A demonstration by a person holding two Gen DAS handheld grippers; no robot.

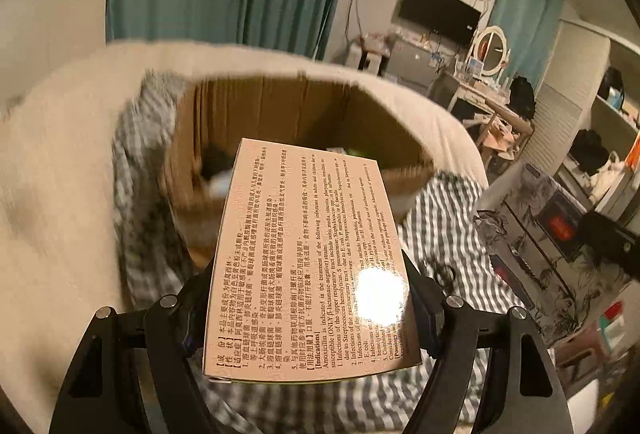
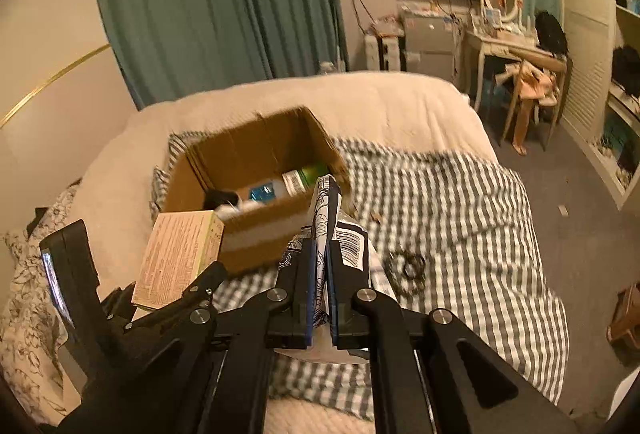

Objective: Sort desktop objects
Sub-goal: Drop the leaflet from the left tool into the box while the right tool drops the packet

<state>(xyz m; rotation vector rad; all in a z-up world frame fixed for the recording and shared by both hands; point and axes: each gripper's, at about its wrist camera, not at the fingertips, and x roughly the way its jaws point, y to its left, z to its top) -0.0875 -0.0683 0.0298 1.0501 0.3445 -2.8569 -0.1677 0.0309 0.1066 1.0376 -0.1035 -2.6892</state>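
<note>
Cardboard box: one open brown carton (image 2: 256, 169) stands on the bed, on the far left part of the checked cloth (image 2: 460, 201); its flaps are up.
Box contents: a black item (image 2: 218, 198) at the left end, a blue-and-white pack (image 2: 264, 191) in the middle, a green-and-white box (image 2: 304, 177) at the right end; something white lies at the near wall, too blurred to name.
Left gripper: the left gripper (image 1: 310, 298) is clamped on the two long sides of a pink medicine box (image 1: 304, 254), printed face up, with Chinese and English text.
Medicine box place: held in the air at the near left corner of the carton, its far end reaching over the near rim in the left wrist view; it is not inside.
Right gripper: the right gripper (image 2: 320, 274) is pinched nearly closed on a thin printed packet (image 2: 332, 218) with a barcode label, standing on edge between the fingers.
Packet place: held up just near of the carton's near right corner, above the checked cloth.
Loose on cloth: one dark coiled item (image 2: 408, 266), right of the right gripper, well apart from the carton.
Count: one carton, two grippers, two held items, at least three items in the carton.
</note>
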